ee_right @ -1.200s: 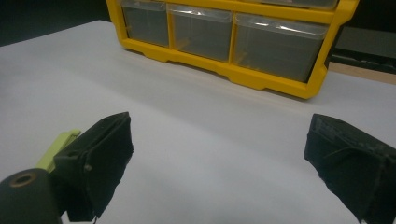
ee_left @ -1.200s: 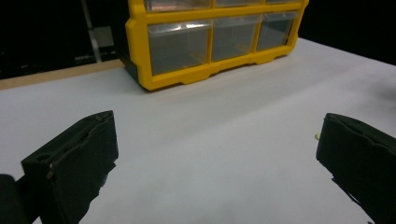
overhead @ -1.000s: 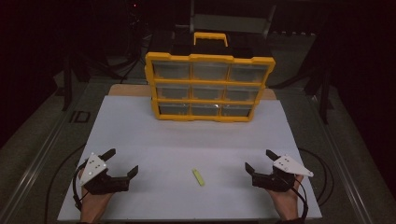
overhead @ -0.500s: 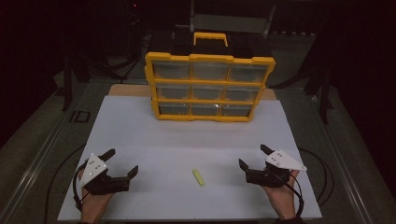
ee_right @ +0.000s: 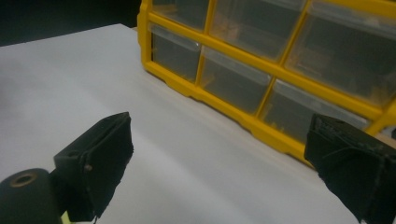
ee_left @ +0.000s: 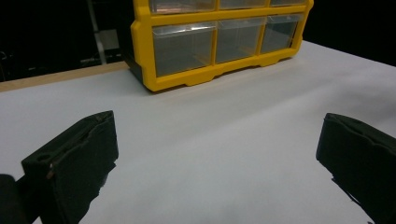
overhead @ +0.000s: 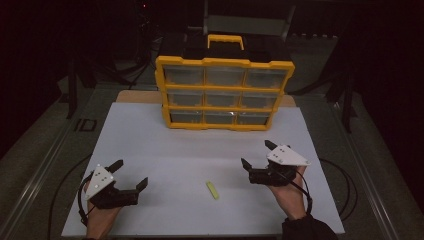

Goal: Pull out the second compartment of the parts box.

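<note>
A yellow organiser box [overhead: 225,92] with clear drawers stands upright at the back of the white table sheet [overhead: 165,150]. Its lower drawers fill the top of the left gripper view [ee_left: 219,42] and of the right gripper view [ee_right: 280,74]. A small yellow-green piece [overhead: 212,190] lies flat on the sheet near the front, between my two grippers. My left gripper [overhead: 131,174] rests at the front left, jaws open and empty. My right gripper [overhead: 257,155] is held at the front right, open and empty, pointing toward the box. Open jaws also frame the left gripper [ee_left: 217,154] and right gripper [ee_right: 219,158] views.
The box has a black back and a yellow carry handle [overhead: 224,40] on top. A wooden board edge [overhead: 137,96] shows behind the sheet. Cables [overhead: 345,180] loop beside the sheet on the grey table. Dark surroundings lie beyond.
My right gripper has moved forward and to the left, toward the box. The left gripper and the yellow-green piece have stayed where they were.
</note>
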